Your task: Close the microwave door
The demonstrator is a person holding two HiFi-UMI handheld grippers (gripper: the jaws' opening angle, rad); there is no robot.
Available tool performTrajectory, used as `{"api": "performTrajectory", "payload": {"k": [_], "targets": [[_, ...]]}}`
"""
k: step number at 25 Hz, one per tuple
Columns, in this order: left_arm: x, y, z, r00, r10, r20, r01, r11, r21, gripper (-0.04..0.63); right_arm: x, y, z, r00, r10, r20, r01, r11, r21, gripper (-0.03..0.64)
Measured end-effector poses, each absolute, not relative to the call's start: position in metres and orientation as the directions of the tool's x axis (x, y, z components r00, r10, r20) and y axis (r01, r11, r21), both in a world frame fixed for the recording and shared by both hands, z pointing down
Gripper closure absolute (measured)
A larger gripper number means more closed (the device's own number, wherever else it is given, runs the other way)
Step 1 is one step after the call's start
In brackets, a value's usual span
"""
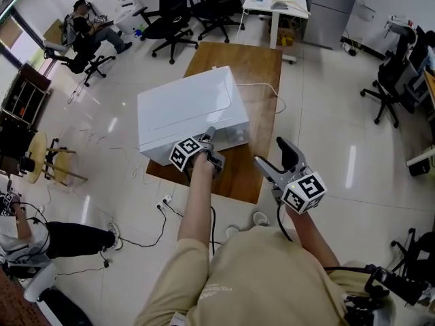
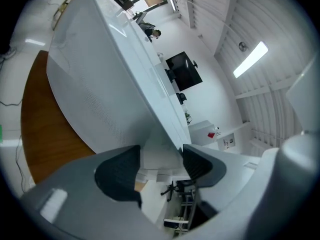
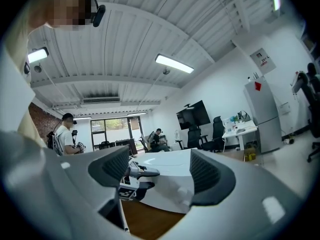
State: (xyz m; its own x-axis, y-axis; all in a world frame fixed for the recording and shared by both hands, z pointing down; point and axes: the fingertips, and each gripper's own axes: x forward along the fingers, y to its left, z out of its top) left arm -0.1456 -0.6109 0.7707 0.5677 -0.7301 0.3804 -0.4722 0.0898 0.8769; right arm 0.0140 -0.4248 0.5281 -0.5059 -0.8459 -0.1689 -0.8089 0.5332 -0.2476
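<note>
A white microwave (image 1: pixel 190 107) stands on a brown wooden table (image 1: pixel 255 66). My left gripper (image 1: pixel 210 138) is at the right end of its front face, where the door's free edge lies nearly flush with the body. In the left gripper view the door's white edge (image 2: pixel 159 156) runs down between the two dark pads of the left gripper (image 2: pixel 162 165), which are narrowly parted and closed on it. My right gripper (image 1: pixel 275 156) is held up to the right of the microwave, off the table's near edge. It is open and nothing is between its pads (image 3: pixel 157 171). The right gripper view shows the left gripper (image 3: pixel 142 180) against the microwave (image 3: pixel 172 186).
A white cable (image 1: pixel 268 94) trails from the microwave across the table. Black office chairs (image 1: pixel 173 15) and a white desk (image 1: pixel 275 2) stand beyond it. A person sits at the far left (image 1: pixel 88 29), another at the lower left (image 1: pixel 41 240). Cables and a power strip (image 1: pixel 163 202) lie on the floor.
</note>
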Motion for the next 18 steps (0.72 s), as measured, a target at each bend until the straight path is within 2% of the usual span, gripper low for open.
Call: {"api": "performTrajectory", "payload": {"k": [4, 6, 9, 13, 18], "targets": [[-0.139, -0.609, 0.763, 0.565, -0.731, 0.382, -0.499, 0.065, 0.864, 0.319, 0.012, -0.427, 0.521, -0.517, -0.839, -0.168, -0.802, 0.544, -0.246, 0.247], [-0.135, -0.603, 0.758, 0.568, -0.716, 0.405, -0.589, -0.009, 0.808, 0.321, 0.005, -0.425, 0.521, -0.534, -0.828, -0.168, -0.793, 0.56, -0.24, 0.247], [-0.136, -0.585, 0.723, 0.543, -0.728, 0.417, -0.763, -0.222, 0.607, 0.282, -0.015, -0.418, 0.518, -0.558, -0.812, -0.17, -0.779, 0.584, -0.23, 0.247], [-0.14, -0.553, 0.655, 0.555, -0.775, 0.301, -0.813, -0.431, 0.392, 0.239, -0.025, -0.414, 0.512, -0.584, -0.791, -0.183, -0.761, 0.612, -0.216, 0.247], [-0.177, -0.502, 0.586, 0.509, -0.855, 0.093, -0.856, -0.492, 0.161, 0.222, -0.028, -0.405, 0.503, -0.578, -0.788, -0.211, -0.772, 0.612, -0.17, 0.247]]}}
